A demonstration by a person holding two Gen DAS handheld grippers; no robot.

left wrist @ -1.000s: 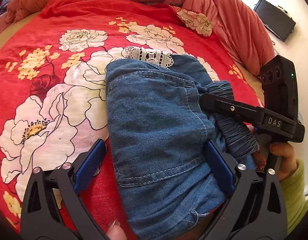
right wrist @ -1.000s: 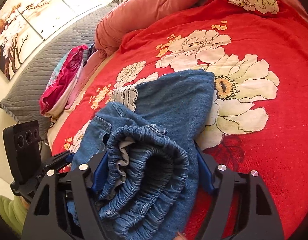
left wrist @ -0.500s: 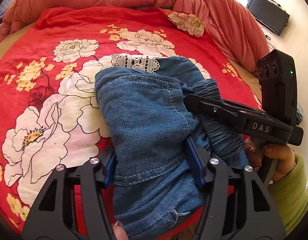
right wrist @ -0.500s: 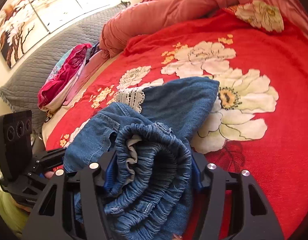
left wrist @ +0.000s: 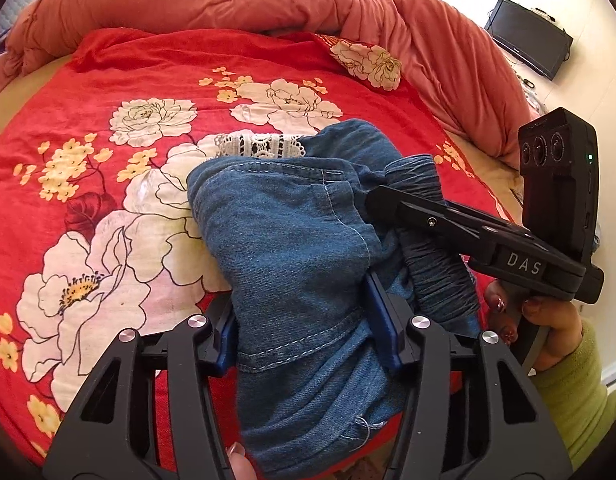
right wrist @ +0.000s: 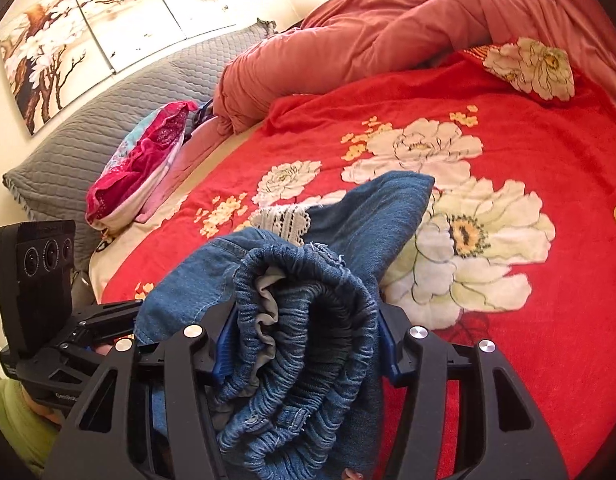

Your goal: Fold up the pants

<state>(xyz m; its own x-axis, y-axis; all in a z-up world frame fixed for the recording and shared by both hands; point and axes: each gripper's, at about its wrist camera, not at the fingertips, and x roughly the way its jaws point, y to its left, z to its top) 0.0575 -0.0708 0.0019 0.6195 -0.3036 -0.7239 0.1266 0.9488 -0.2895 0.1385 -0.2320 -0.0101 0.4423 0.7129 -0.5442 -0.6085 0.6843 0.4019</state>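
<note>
Grip: left hand-held gripper (left wrist: 308, 320) and right hand-held gripper (right wrist: 303, 344), jaws just closing, are pressed side by side on the near end of the denim pants (left wrist: 283, 240). Long axis is laid straight ahead across the bed (left wrist: 87, 168), lace hem (left wrist: 259, 146) farthest.

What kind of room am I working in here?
Most likely a bedroom: the pants lie on a bed with a red floral cover, a grey quilted pillow at its head and a bunched pink duvet.
</note>
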